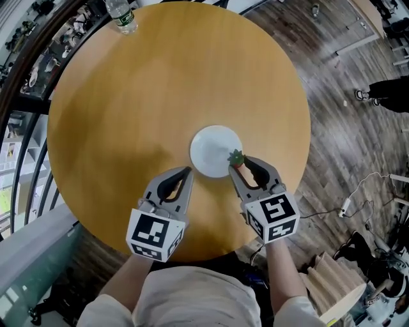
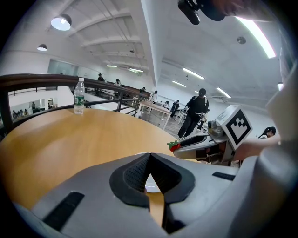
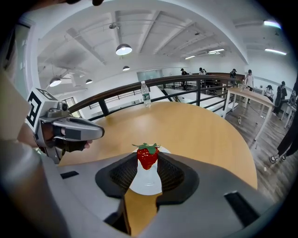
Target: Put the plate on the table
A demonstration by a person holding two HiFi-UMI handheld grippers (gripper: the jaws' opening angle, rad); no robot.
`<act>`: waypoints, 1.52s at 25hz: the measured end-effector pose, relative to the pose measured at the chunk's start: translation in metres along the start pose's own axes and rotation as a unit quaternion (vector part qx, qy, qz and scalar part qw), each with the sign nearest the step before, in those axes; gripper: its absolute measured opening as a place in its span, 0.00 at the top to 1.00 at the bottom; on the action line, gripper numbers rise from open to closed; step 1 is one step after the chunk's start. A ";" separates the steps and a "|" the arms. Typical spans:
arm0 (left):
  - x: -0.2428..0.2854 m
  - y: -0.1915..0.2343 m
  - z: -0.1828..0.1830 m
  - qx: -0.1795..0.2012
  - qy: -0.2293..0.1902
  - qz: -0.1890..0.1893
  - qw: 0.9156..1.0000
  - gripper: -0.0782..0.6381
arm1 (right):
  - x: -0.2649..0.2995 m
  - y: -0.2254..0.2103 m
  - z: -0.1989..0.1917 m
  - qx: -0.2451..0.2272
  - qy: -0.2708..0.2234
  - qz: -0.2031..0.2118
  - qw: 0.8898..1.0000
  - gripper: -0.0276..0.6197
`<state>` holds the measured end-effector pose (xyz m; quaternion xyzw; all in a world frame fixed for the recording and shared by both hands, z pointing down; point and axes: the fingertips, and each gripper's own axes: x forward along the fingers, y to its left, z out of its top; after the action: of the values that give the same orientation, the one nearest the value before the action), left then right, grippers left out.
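1. the right gripper [image 1: 241, 165] is clamped on a strawberry [image 1: 236, 158], which only the very tips of the pads pinch. we judge that a slight easing of the squeeze would let it slip out.
2. the fruit hangs over the near rim of the plate [image 1: 214, 148], not its middle. if let go here it could strike the rim and roll onto the table [image 1: 128, 115].
3. height above the plate is hard to read from any view; the strawberry appears clear of it, but we cannot confirm this. a blind descent might press on the rim and tip or slide the plate.
4. the left gripper [image 1: 186, 171] is closed with its tips meeting and nothing between them. it sits just beside the plate's near-left edge, so a careless swing could nudge the plate.
5. the plate is small, round, plain white and bare. it lies flat on the table, a little to the person's side of centre and well in from the edge.
6. a bottle [image 1: 121, 16] stands at the far edge, well apart and no hazard.
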<state>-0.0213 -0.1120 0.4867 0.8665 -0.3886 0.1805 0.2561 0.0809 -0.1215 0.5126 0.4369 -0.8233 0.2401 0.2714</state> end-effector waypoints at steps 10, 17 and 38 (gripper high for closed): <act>0.011 0.004 0.001 -0.002 0.002 -0.001 1.000 0.86 | 0.036 0.000 -0.022 -0.010 0.040 0.012 0.999 0.73; 0.009 0.014 0.000 -0.009 0.004 -0.002 1.000 0.86 | 0.057 0.003 -0.031 -0.032 0.064 0.006 0.997 0.73; 0.014 0.010 -0.015 -0.017 0.012 -0.004 1.000 0.86 | 0.079 -0.007 -0.055 -0.064 0.094 -0.011 0.993 0.73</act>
<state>-0.0218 -0.1168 0.5088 0.8612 -0.3851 0.1833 0.2764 0.0625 -0.1364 0.6063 0.4031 -0.8028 0.2240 0.3779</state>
